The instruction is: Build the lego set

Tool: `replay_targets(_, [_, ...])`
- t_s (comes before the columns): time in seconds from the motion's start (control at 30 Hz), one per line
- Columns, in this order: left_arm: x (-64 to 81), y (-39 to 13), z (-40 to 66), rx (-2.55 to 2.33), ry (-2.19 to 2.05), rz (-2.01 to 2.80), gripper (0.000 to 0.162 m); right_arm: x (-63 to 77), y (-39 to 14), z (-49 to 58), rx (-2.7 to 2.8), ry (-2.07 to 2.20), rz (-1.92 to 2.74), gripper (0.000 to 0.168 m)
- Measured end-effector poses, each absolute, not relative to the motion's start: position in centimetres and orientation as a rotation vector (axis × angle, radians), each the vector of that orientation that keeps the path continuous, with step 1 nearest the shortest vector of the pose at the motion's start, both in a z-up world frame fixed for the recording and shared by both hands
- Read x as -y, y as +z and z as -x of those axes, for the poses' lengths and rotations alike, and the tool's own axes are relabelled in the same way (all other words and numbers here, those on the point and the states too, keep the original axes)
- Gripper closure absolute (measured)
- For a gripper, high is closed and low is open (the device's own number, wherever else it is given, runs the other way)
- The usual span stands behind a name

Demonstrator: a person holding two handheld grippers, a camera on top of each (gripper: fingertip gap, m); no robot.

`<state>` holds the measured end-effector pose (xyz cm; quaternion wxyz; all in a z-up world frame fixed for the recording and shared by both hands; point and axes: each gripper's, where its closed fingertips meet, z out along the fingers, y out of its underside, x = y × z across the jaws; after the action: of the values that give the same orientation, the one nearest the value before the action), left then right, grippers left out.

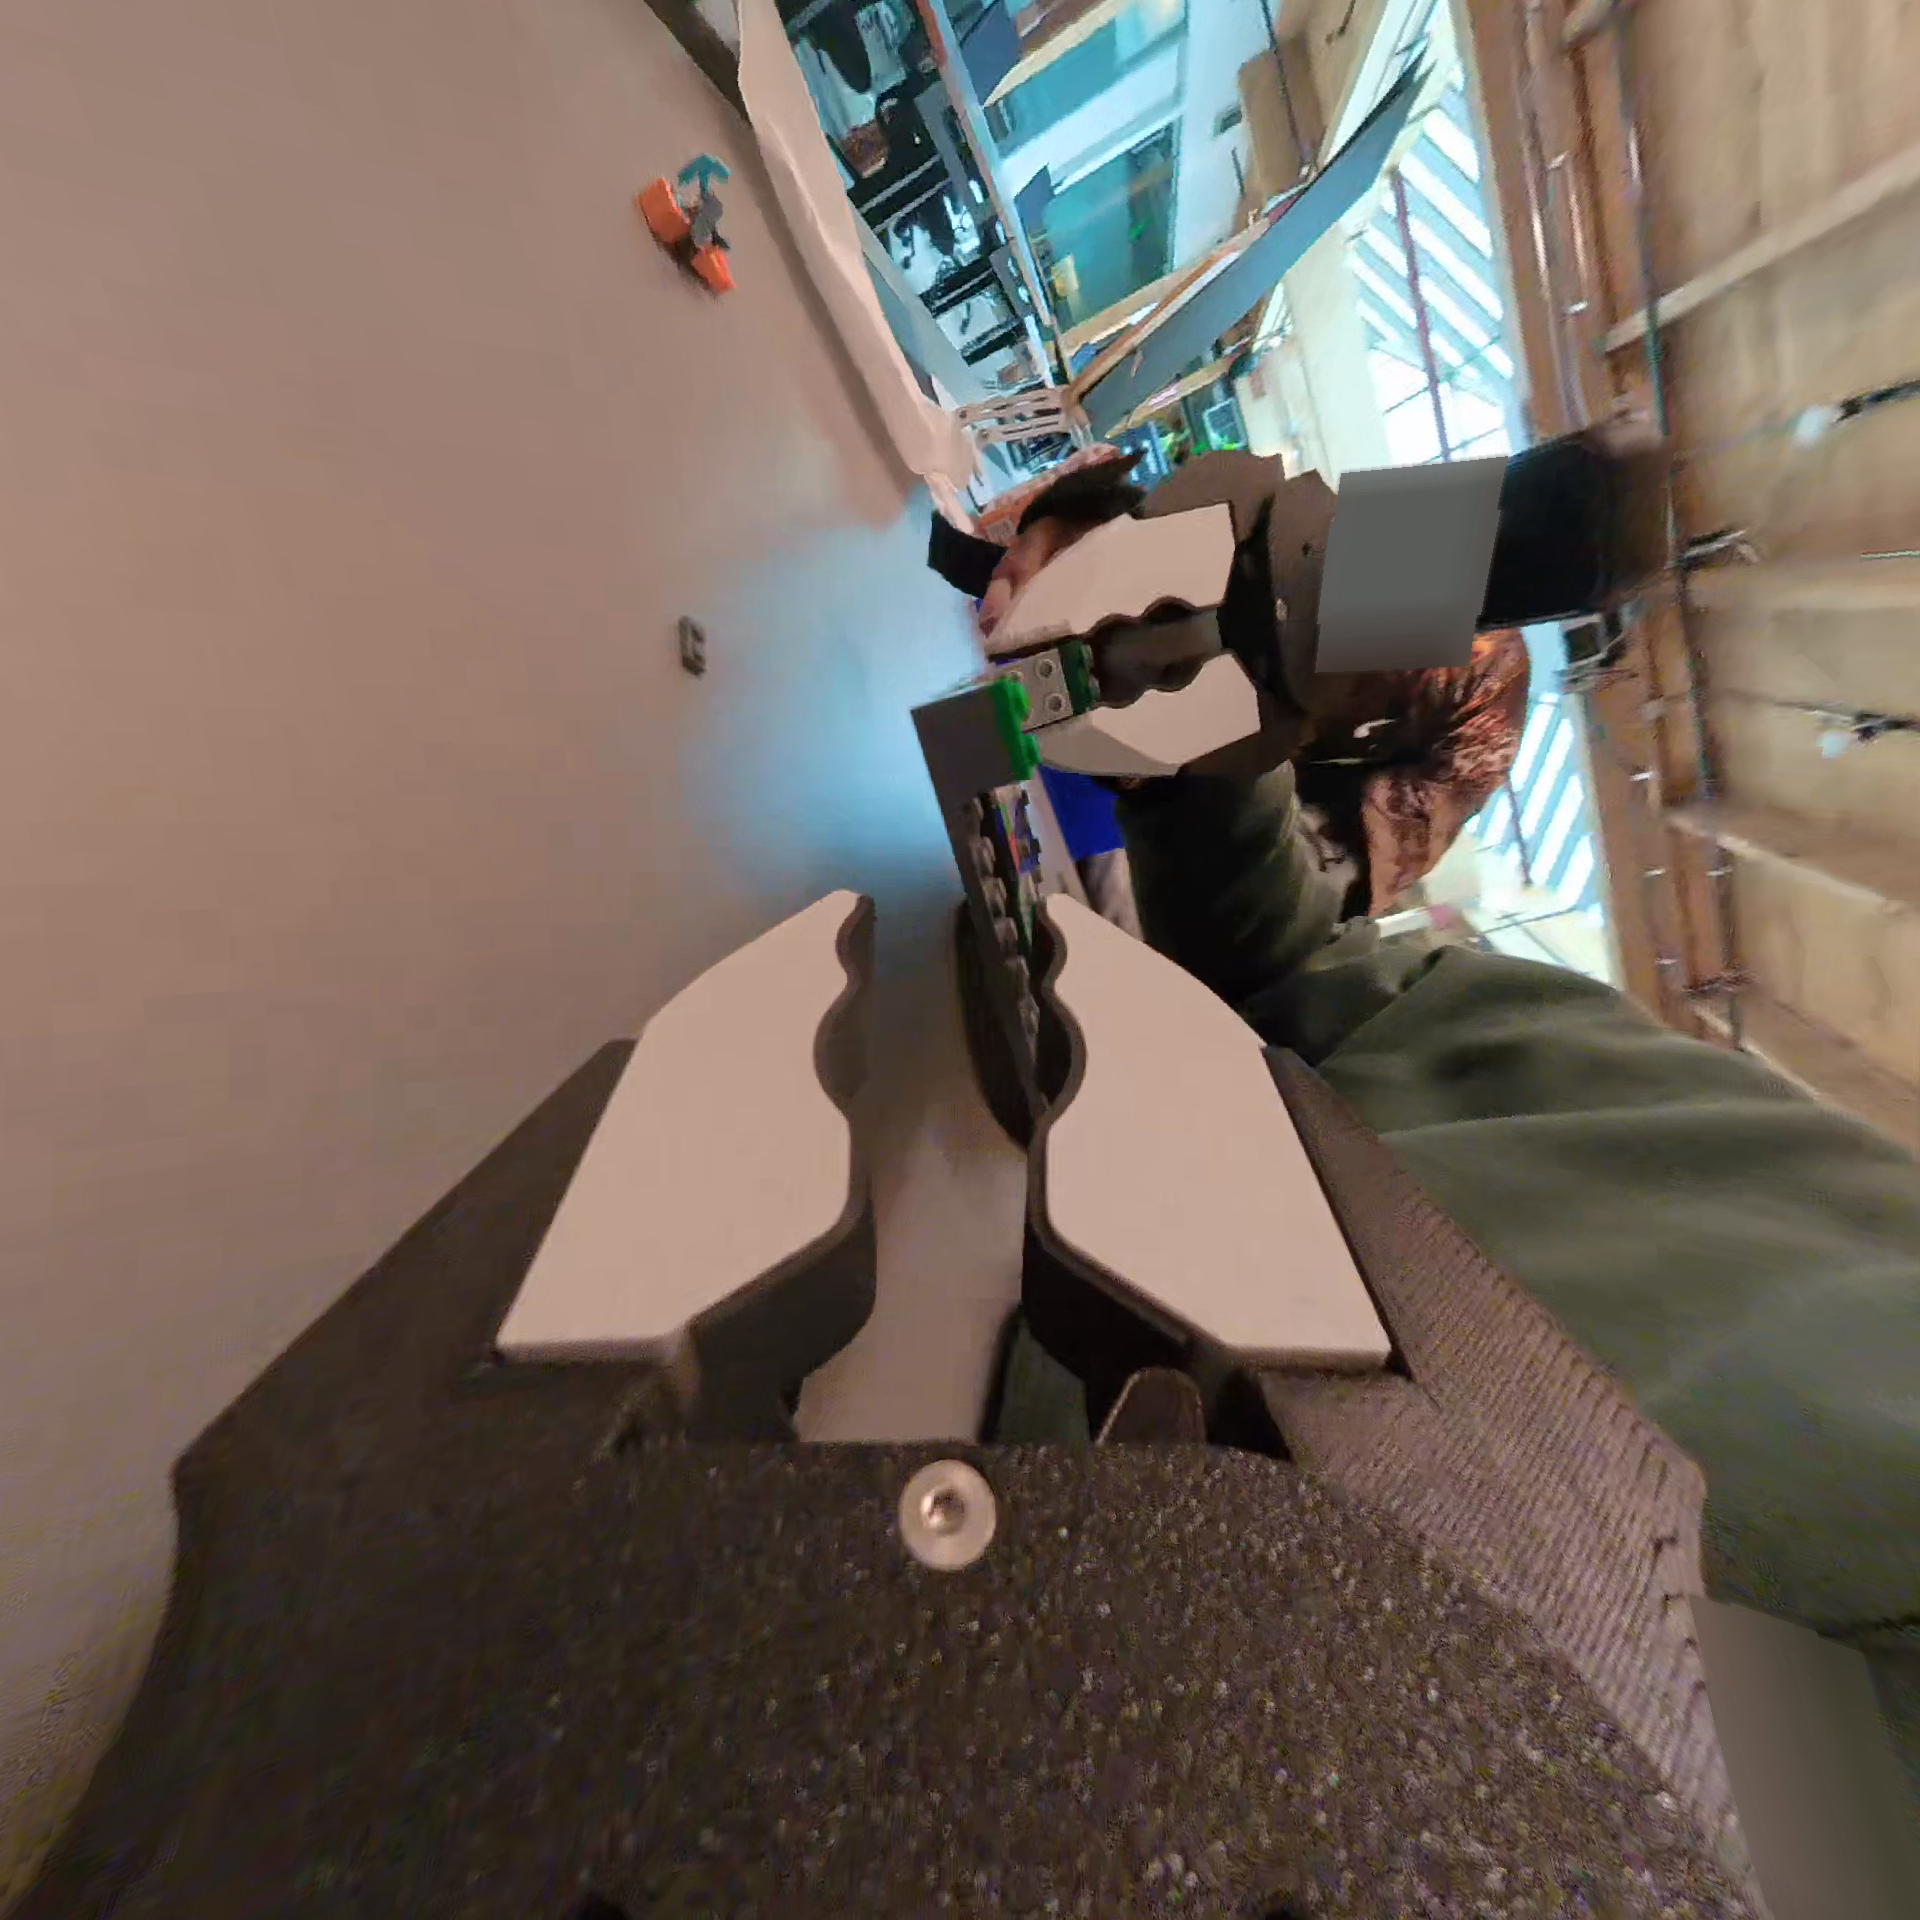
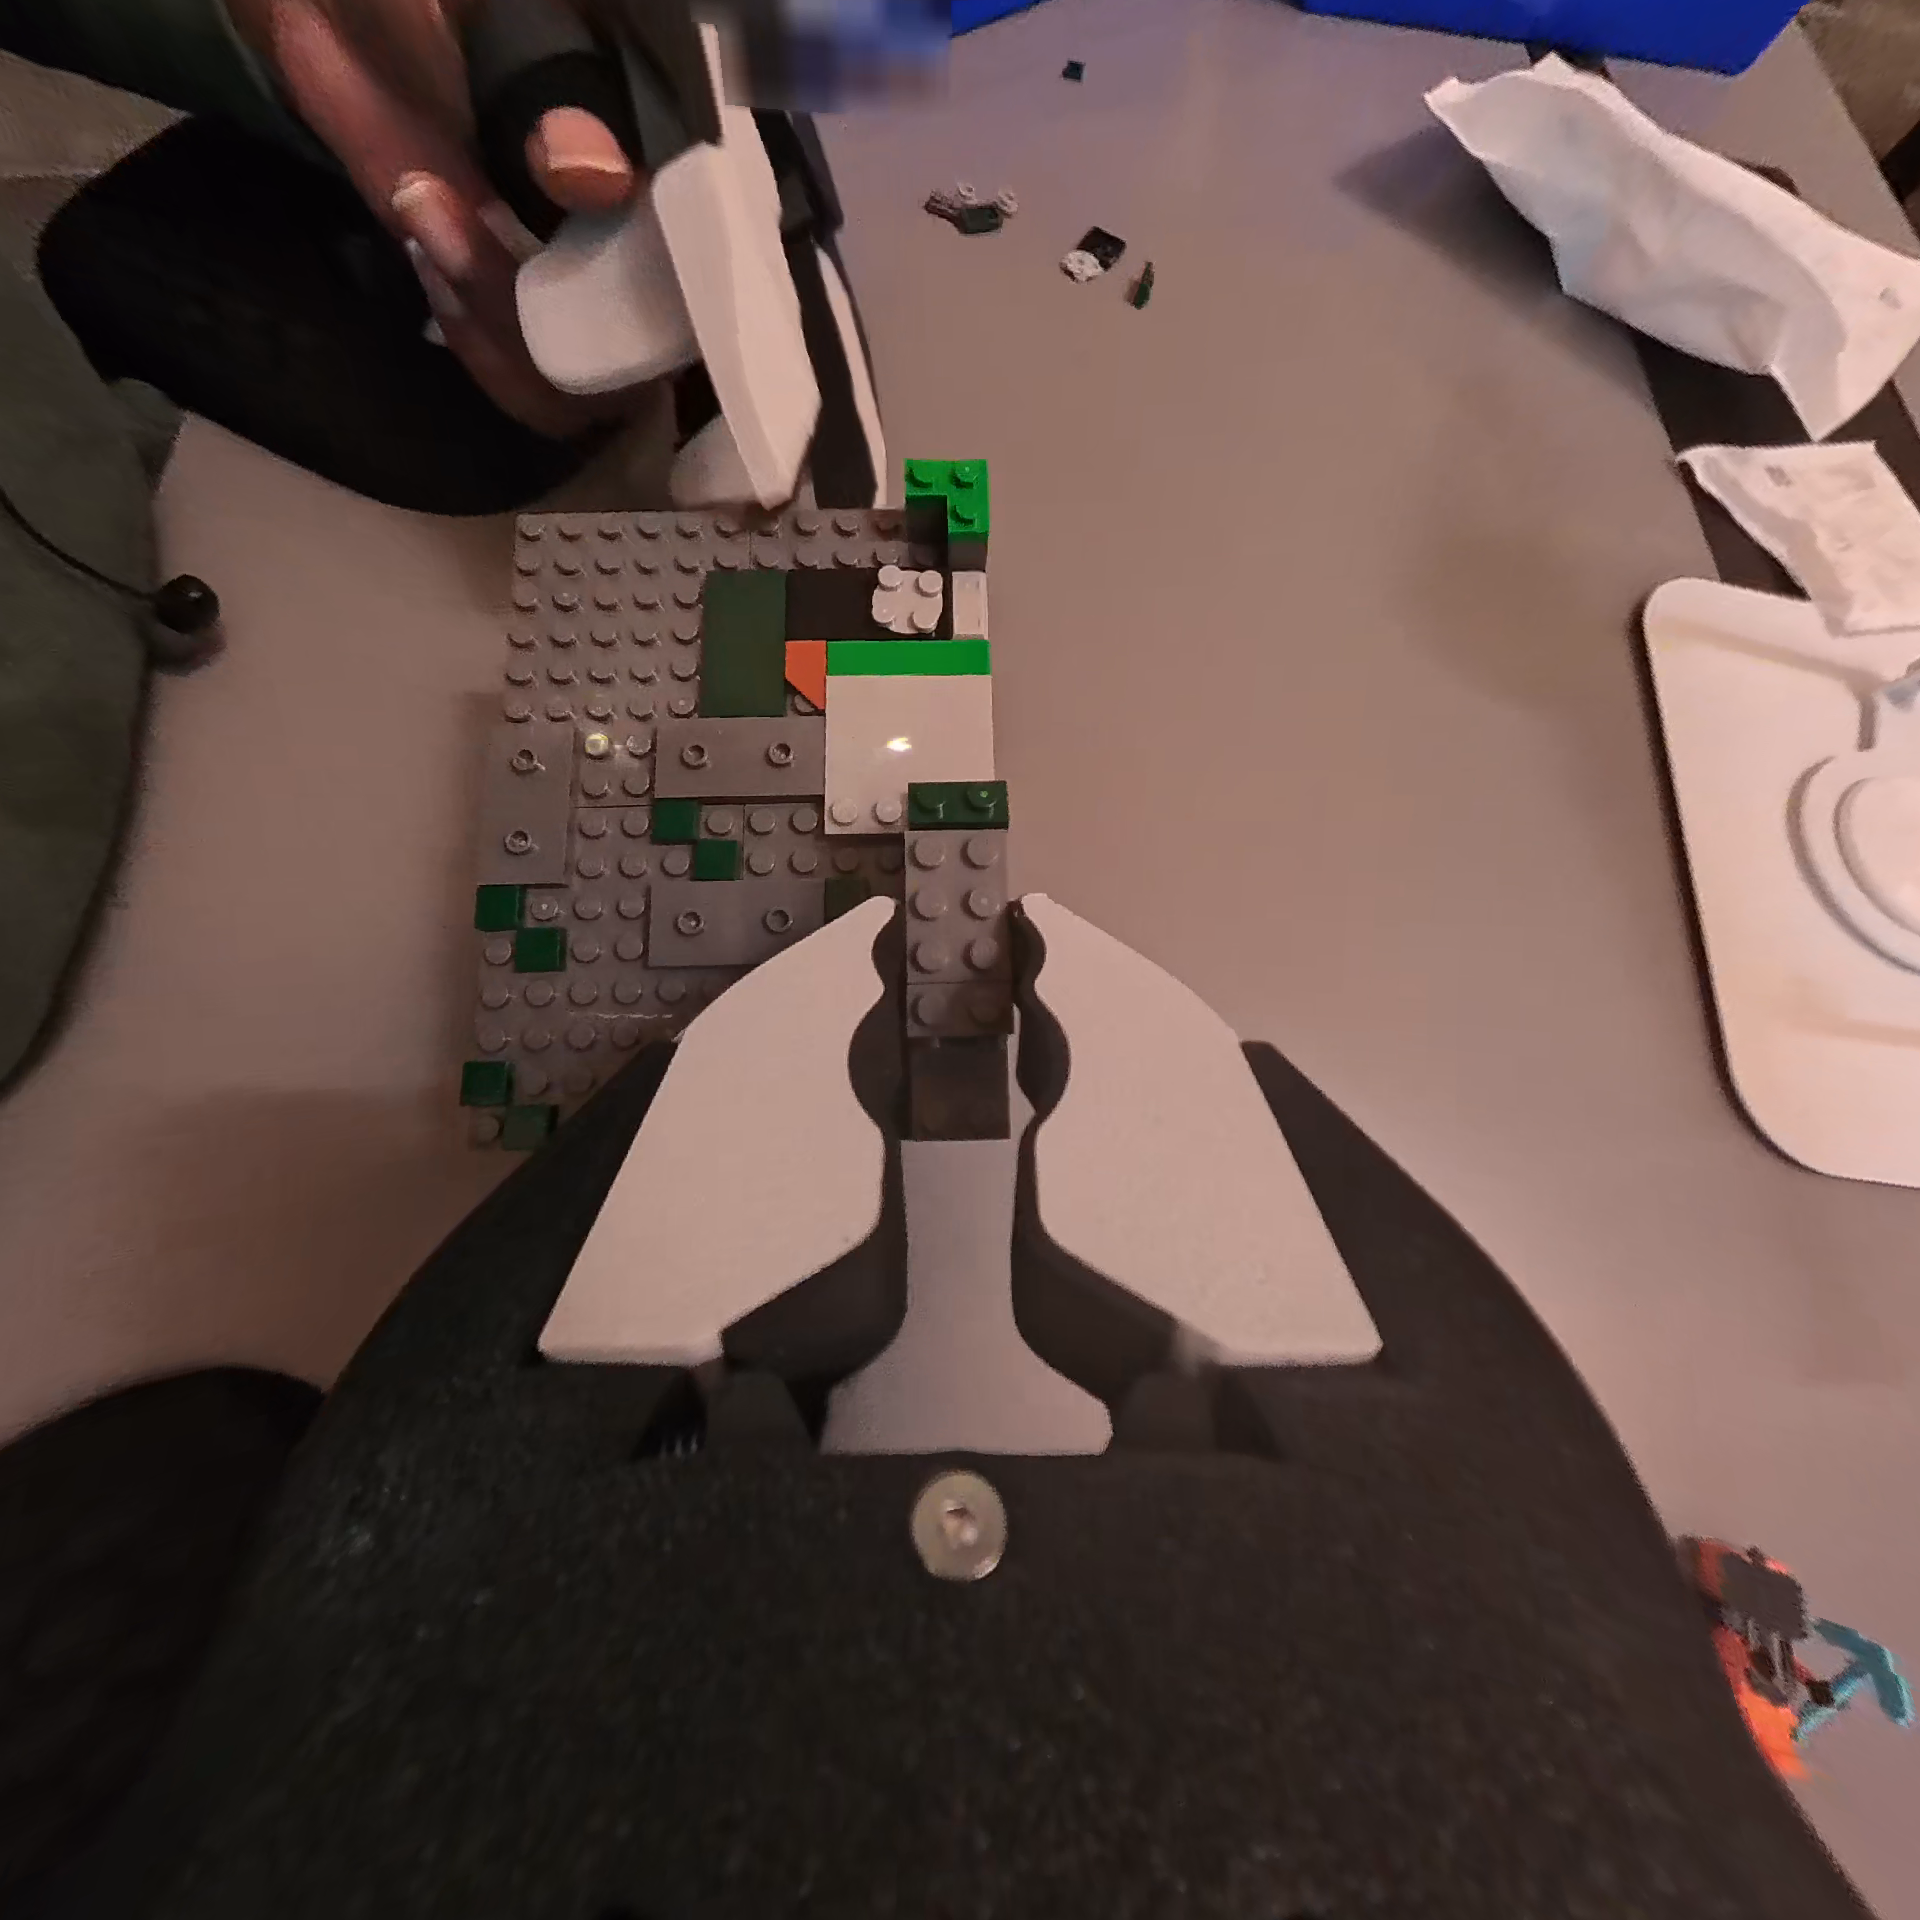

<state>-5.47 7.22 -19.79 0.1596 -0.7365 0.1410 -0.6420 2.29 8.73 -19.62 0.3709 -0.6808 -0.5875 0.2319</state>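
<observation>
The lego build (image 2: 748, 790) is a grey studded base plate dressed with dark green, bright green, light grey and one orange piece, and both tongs hold it up off the grey table (image 2: 1299, 675). Along its right edge runs a grey studded strip (image 2: 956, 914) with a dark green brick (image 2: 958, 805) at its far end. The right gripper (image 2: 956, 914) has its two fingers closed on the sides of that strip. In the left wrist view the same build (image 1: 997, 831) shows edge-on, standing on its side between the two tools, with the right gripper (image 1: 1049, 691) at its far end pinching a grey and green piece there.

The left gripper (image 1: 951, 925) has the near edge of the plate against its right finger (image 1: 1164, 1143), while the left finger (image 1: 727, 1143) stands apart from it with table showing in the gap, so the grip looks loose or partly open. From the right wrist view this left gripper (image 2: 790, 488) meets the far edge of the plate, with a bare hand (image 2: 436, 197) behind it.

Farther out on the table lie a few small loose pieces (image 2: 1091, 255), crumpled white bags (image 2: 1683, 229), a white tray (image 2: 1787, 883), and a small orange and teal lego figure (image 2: 1787, 1652), also seen in the left wrist view (image 1: 691, 223). A green sleeve (image 1: 1558, 1247) fills the right of that view
</observation>
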Motion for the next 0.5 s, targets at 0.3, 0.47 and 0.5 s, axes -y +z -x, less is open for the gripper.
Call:
replay_targets(0.3, [-4.4,-20.0,4.3,-0.351,-1.96,2.119,0.144,-6.8,-19.8,-1.0,1.532,0.605,1.711,0.151])
replay_targets(0.47, [-4.1,-20.5,4.4,-0.315,-1.947,2.154,0.154,-6.3,-20.3,-0.6,1.536,0.605,1.716,0.151])
replay_targets(0.5, [-4.0,-20.5,4.4,-0.305,-1.952,2.16,0.154,-6.2,-20.4,-0.5,1.532,0.608,1.718,0.151])
